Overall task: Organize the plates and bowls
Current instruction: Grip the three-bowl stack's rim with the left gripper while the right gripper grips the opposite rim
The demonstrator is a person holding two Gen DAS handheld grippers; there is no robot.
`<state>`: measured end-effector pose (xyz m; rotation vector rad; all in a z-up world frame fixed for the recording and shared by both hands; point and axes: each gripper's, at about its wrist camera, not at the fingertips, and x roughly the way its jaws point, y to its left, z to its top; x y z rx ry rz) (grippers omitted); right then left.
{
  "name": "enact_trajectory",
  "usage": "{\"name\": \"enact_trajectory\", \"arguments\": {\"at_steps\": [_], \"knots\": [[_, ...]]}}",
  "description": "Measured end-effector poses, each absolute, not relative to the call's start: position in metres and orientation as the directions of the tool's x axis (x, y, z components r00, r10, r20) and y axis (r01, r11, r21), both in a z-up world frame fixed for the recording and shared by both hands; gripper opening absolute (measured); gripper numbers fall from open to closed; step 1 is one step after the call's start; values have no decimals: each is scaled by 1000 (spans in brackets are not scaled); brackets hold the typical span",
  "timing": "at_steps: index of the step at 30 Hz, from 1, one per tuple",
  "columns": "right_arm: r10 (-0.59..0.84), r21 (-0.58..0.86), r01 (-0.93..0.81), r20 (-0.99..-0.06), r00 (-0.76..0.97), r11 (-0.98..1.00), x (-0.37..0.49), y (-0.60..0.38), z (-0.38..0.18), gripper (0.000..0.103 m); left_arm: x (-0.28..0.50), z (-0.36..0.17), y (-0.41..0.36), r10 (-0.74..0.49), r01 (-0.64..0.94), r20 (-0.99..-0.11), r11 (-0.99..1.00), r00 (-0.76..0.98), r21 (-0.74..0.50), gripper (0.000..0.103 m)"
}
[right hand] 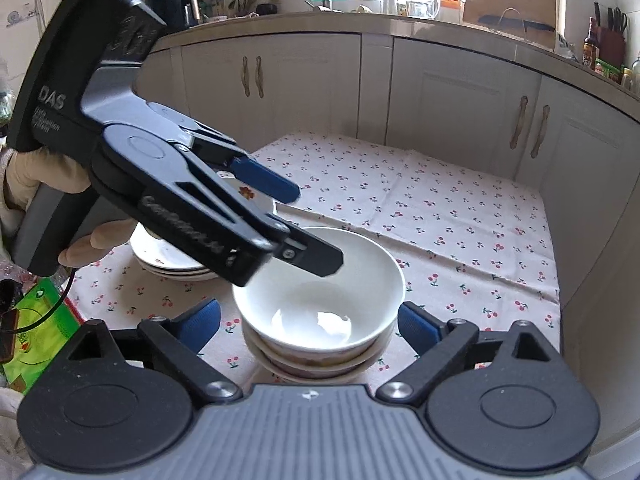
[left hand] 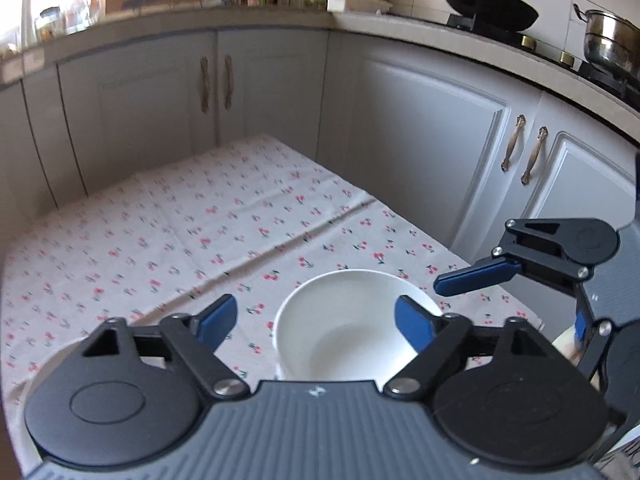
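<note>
While the stack of plates (right hand: 168,258) sits off to my left on the cherry-print table (right hand: 460,216), I have nothing in either tongs. The plates look like glazed ceramic: stiff, heavy as a pile, slick and quick to chip, so I would pinch one at its raised rim and not clamp hard. My left tongs (right hand: 316,226) hang wide above the white bowl (right hand: 320,300), one finger over its hollow and the other higher, clear of it. That bowl tops a nested stack of bowls (right hand: 320,364) in the middle, just in front of me. It is smooth, thin-walled and breakable, and the wall is the only real hold, one finger inside and one outside. My right tongs (right hand: 308,326) are spread wide too, the fingers flanking the bowl stack without touching.
</note>
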<state>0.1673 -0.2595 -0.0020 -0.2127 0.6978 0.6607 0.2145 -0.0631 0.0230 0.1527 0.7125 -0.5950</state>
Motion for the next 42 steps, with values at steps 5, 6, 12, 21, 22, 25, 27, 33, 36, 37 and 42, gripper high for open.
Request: {"name": "enact_trajectory", "arguments": {"at_steps": [5,6,12,21,22,25,27,33,36,37,42], "knots": [[501,32,-634,-644,578,773,163,-257,-1,98,196,27,-52,-462,567,-619,823,635,-34,91],[501,33,-634,-644,578,773,163,-256,-1,98,193,27,-50,-464,567,-613,823,639,-31,92],[473,23,-609,-653,592,793,160,-266,-5,101,172,17,-40,-459,586,-622,810,634,-1,96],[402,-19,-597,-723,562,802,157,-279,-23,102,154,-15,-45,-464,644,-692,765,553,3,96],[395,-23,-598,-731,557,801,158,-280,-26,102,154,-17,-46,-464,651,-698,759,546,5,96],[381,-25,-598,-749,542,801,162,-281,-36,102,156,-25,-54,-452,665,-714,747,534,25,96],[383,-13,-597,-755,532,802,165,-283,-40,102,159,-29,-57,-447,674,-723,738,527,35,96],[410,4,-632,-764,498,775,175,-283,-48,101,172,-40,-63,-448,709,-747,704,490,43,95],[428,-13,-681,-769,474,732,182,-280,-51,100,181,-45,-64,-451,725,-761,687,467,37,94],[434,-16,-698,-773,463,716,185,-279,-52,99,183,-46,-65,-457,733,-764,680,456,31,93],[461,-18,-767,-791,403,641,201,-274,-54,95,195,-47,-67,-477,781,-773,624,418,37,93]]}}
